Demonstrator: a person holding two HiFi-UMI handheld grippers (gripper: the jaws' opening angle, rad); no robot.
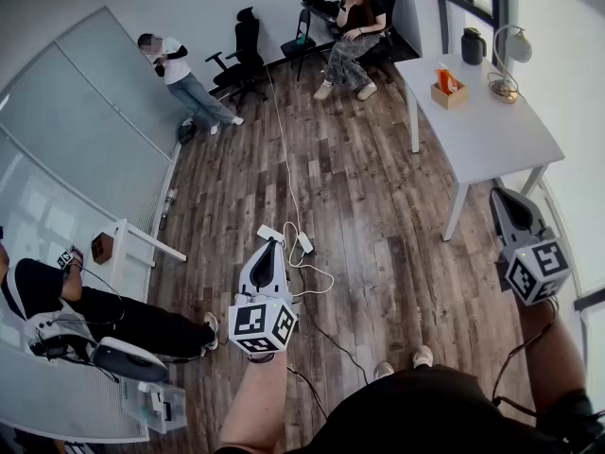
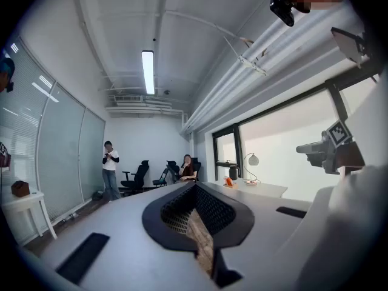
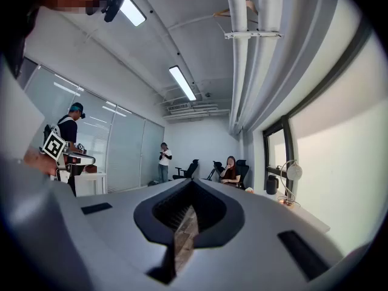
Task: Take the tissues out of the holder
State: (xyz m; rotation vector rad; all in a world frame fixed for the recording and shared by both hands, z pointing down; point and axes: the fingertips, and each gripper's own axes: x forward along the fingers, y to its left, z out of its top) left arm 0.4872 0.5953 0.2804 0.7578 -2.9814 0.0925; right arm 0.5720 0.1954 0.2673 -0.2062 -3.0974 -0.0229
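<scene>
Holding level over the dark wood-plank floor [image 1: 378,206], both handheld tools are well short of the work.

Left gripper [image 1: 271,245], grey body with a marker cube: its own view shows the jaws drawn together, with only a thin slit of floor visible between them. Nothing is gripped.

Right gripper [image 1: 507,199], same build: jaws likewise closed, nothing between them.

Task item: the small light-wood box holder [image 1: 450,96] stands on the white rectangular table [image 1: 492,135] at the upper right of the head view, well apart from both grippers and closer to the right one. An orange-and-white packet [image 1: 445,79] stands upright in it; whether this is the tissues cannot be made out at this size. A black jug [image 1: 473,45] and a desk lamp with a round pale shade [image 1: 516,47] stand near the holder on the same table.

A white cable [image 1: 287,183] runs along the floor ahead of the left gripper.
</scene>
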